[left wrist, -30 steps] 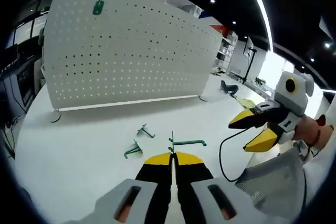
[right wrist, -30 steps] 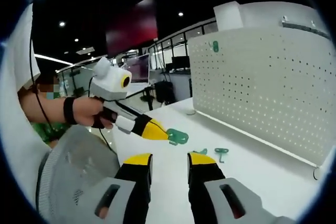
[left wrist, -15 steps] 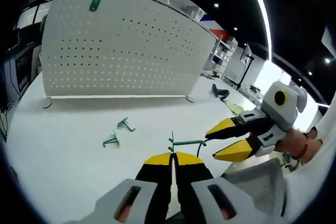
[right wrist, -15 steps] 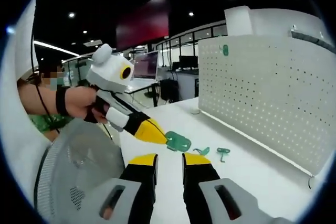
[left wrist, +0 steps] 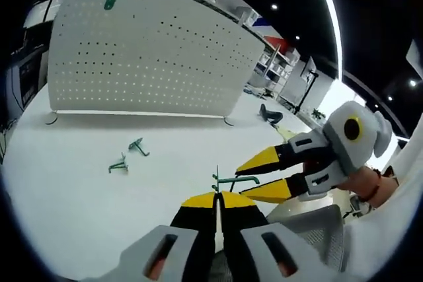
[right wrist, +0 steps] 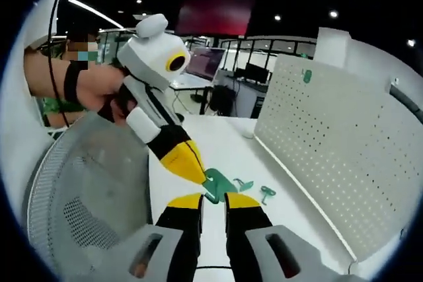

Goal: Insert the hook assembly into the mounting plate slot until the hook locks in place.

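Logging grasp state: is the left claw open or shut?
Shut. The left claw has its yellow tips pressed together, clamped on the green hook.

Your left gripper [left wrist: 217,197] has its yellow-tipped jaws pressed together on the green hook assembly [left wrist: 232,180], a thin wire piece whose arm juts sideways just above the tips and ends in a small curl. Your right gripper's [right wrist: 212,197] tips sit just beside its flat green plate. The white perforated mounting plate [left wrist: 152,57] stands upright on the table, well beyond the hook.
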The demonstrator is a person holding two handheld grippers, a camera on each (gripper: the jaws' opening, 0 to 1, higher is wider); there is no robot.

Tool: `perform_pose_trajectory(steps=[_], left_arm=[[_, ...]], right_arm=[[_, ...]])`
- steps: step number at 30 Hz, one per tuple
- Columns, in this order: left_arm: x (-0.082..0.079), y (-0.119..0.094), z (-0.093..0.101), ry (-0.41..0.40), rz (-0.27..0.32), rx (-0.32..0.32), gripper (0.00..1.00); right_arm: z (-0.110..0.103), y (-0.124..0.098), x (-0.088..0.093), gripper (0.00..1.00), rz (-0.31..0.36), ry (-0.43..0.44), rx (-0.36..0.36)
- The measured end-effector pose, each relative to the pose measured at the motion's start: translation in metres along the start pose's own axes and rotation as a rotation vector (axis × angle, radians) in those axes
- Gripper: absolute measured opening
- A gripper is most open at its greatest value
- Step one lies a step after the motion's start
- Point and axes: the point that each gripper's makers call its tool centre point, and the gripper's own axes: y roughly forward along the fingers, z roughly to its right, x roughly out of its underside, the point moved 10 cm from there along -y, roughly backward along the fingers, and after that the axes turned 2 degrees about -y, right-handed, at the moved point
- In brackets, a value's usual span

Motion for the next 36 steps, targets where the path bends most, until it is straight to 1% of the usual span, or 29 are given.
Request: perform_pose_trajectory(steps=[3, 4, 8, 10, 13, 15, 17, 20, 22, 23, 24, 26, 27, 28, 29, 30, 33, 36], left_arm=[[0.002, 0.003, 0.005, -0.011, -0.002, -0.006, 0.01], [0.004, 0.004, 0.008, -0.017, -0.005, -0.004, 0.01], [0.007, 0.006, 0.014, -0.037, -0.018, -0.011, 0.01], [0.009, 0.006, 0.017, -0.037, -0.018, -0.009, 0.01], [0.011, 0.004, 0.016, -0.038, -0.028, -0.012, 0.01], [0.011, 0.002, 0.014, -0.050, -0.039, -0.006, 0.01], [0.011, -0.001, 0.010, -0.044, -0.049, -0.007, 0.01], [0.007, -0.008, 0.003, -0.056, -0.050, -0.001, 0.01], [0.004, -0.014, -0.003, -0.045, -0.053, 0.003, 0.01], [0.003, -0.016, -0.005, -0.042, -0.051, 0.007, 0.01], [0.001, -0.019, -0.008, -0.034, -0.042, 0.009, 0.01], [-0.002, -0.024, -0.013, 0.022, -0.035, 0.015, 0.02], [-0.004, -0.025, -0.016, 0.041, -0.015, 0.016, 0.02], [-0.005, -0.027, -0.018, 0.057, 0.000, 0.021, 0.02], [-0.006, -0.028, -0.020, 0.080, -0.002, 0.028, 0.02], [-0.006, -0.031, -0.024, 0.088, -0.004, 0.030, 0.02], [-0.011, -0.037, -0.032, 0.105, 0.018, 0.037, 0.02], [-0.016, -0.042, -0.039, 0.151, 0.041, 0.051, 0.03]], right_arm=[[0.000, -0.004, 0.004, 0.09, -0.008, -0.037, 0.001], [0.000, -0.006, 0.005, 0.08, -0.020, -0.058, -0.004], [-0.004, -0.009, 0.007, 0.06, -0.032, -0.109, -0.020], [-0.006, -0.010, 0.007, 0.06, -0.038, -0.153, -0.020], [-0.008, -0.007, 0.009, 0.04, -0.069, -0.177, -0.034], [-0.010, -0.004, 0.006, 0.04, -0.080, -0.217, -0.023], [-0.014, 0.001, 0.004, 0.03, -0.091, -0.221, -0.021], [-0.018, 0.008, -0.003, 0.02, -0.126, -0.256, -0.002], [-0.022, 0.014, -0.009, 0.02, -0.133, -0.282, 0.008], [-0.023, 0.016, -0.013, 0.01, -0.136, -0.293, 0.029], [-0.023, 0.018, -0.016, 0.01, -0.136, -0.282, 0.035], [-0.023, 0.023, -0.020, 0.01, -0.142, -0.256, 0.041], [-0.023, 0.026, -0.023, 0.01, -0.141, -0.244, 0.059], [-0.024, 0.029, -0.025, 0.01, -0.141, -0.245, 0.069], [-0.024, 0.033, -0.028, 0.01, -0.145, -0.244, 0.074], [-0.024, 0.035, -0.030, 0.01, -0.147, -0.237, 0.081], [-0.025, 0.042, -0.038, 0.01, -0.137, -0.199, 0.105], [-0.025, 0.046, -0.044, 0.01, -0.124, -0.150, 0.130]])
